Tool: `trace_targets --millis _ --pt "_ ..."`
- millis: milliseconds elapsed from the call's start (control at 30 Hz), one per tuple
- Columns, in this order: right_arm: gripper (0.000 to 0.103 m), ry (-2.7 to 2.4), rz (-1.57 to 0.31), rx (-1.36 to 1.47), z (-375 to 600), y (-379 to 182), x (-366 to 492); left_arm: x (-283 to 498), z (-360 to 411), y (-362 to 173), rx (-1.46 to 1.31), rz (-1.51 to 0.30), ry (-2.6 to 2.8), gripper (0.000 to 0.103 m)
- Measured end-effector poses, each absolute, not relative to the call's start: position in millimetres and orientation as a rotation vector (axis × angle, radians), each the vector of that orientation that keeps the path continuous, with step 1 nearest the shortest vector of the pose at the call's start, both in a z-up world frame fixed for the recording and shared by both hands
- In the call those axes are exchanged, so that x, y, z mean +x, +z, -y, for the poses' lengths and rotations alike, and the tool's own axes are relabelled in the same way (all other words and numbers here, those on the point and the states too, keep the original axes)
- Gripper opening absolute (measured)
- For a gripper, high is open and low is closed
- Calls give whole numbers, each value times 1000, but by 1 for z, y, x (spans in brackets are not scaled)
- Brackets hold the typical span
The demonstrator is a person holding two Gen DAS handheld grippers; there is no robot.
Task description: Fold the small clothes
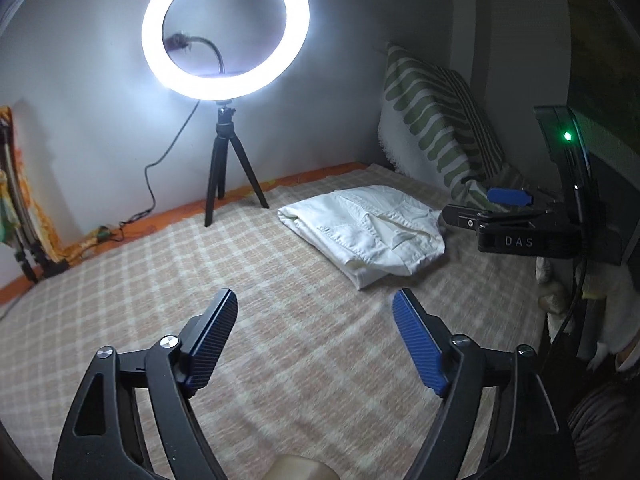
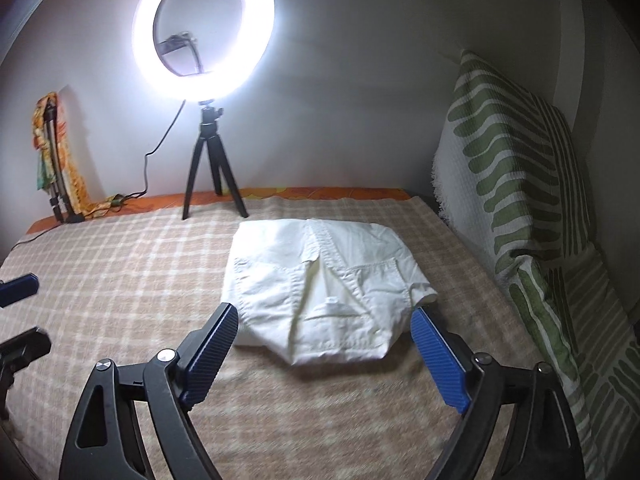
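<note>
Fingers [image 2: 212, 350] of both grippers spread, empty, near folded white shorts [image 2: 324, 288] showing pockets and seams.

Left tongs [image 1: 316, 308]: handles cut off by the bottom edge. A pale rounded object [image 1: 302, 468] at that edge, between the arms, cannot be identified. Right of these tongs, the other tool's body [image 1: 532, 232] hides the bedding behind it; items below it are too dark to tell.

Right tongs [image 2: 324, 326]: the blanket [image 2: 120, 272] nearest them is blurred. Their right pad [image 2: 438, 360] hides the white garment's [image 2: 320, 280] near corner.

White shorts [image 2: 320, 280], beige-check blanket [image 2: 120, 264]
</note>
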State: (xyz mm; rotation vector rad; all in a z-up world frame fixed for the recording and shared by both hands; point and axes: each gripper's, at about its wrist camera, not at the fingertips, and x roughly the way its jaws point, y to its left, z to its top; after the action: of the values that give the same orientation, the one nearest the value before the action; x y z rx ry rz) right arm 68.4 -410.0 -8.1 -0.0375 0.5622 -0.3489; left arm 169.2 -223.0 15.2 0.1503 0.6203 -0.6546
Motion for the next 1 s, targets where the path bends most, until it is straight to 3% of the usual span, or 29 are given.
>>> trace_targets --millis 533,633,1000 --pt "103 -325 -516 -4 374 -30 45 134 206 15 220 -629 -579 86" --pt "103 -335 -498 -5 374 -30 44 130 206 16 232 -612 -560 103" --pt "103 -363 -471 -38 372 -30 30 118 209 16 238 -607 -561 103"
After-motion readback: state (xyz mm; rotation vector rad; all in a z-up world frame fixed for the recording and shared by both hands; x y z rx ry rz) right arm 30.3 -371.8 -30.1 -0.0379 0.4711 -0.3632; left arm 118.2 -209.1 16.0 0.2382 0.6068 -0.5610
